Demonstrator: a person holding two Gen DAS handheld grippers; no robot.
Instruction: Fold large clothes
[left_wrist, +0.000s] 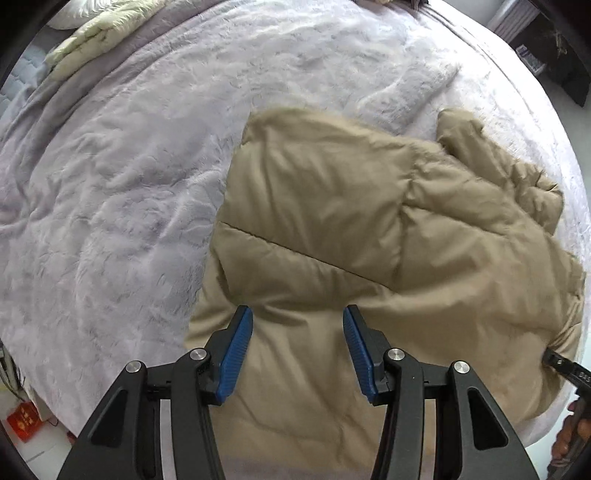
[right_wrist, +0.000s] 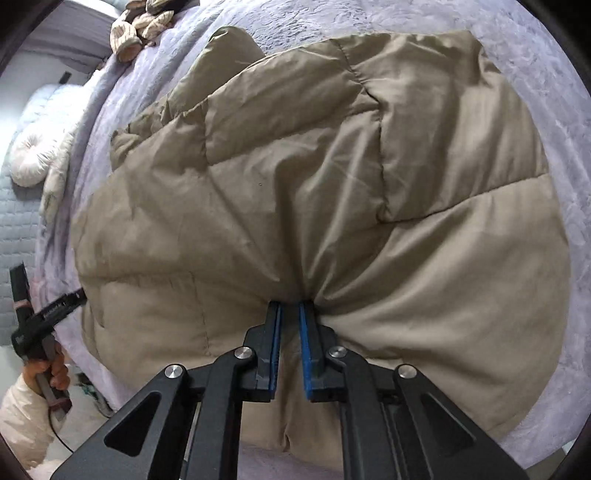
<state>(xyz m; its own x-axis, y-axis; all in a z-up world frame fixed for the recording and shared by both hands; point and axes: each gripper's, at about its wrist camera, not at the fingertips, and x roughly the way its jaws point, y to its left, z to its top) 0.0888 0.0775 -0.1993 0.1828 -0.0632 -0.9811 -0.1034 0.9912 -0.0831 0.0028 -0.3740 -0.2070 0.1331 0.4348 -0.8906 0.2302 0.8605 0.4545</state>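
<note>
One tan puffer jacket (right_wrist: 314, 192) lies on a lavender bed (left_wrist: 110, 184); the right tool (right_wrist: 290, 314) pinches its hem, the left tool (left_wrist: 297, 325) hovers released. Soft, bulky, probably slippery: grip seams or hem.

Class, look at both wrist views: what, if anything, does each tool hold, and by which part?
The right tool pinches a fold of the tan puffer jacket at its near edge. The left tool is open above the jacket, holding nothing.
</note>
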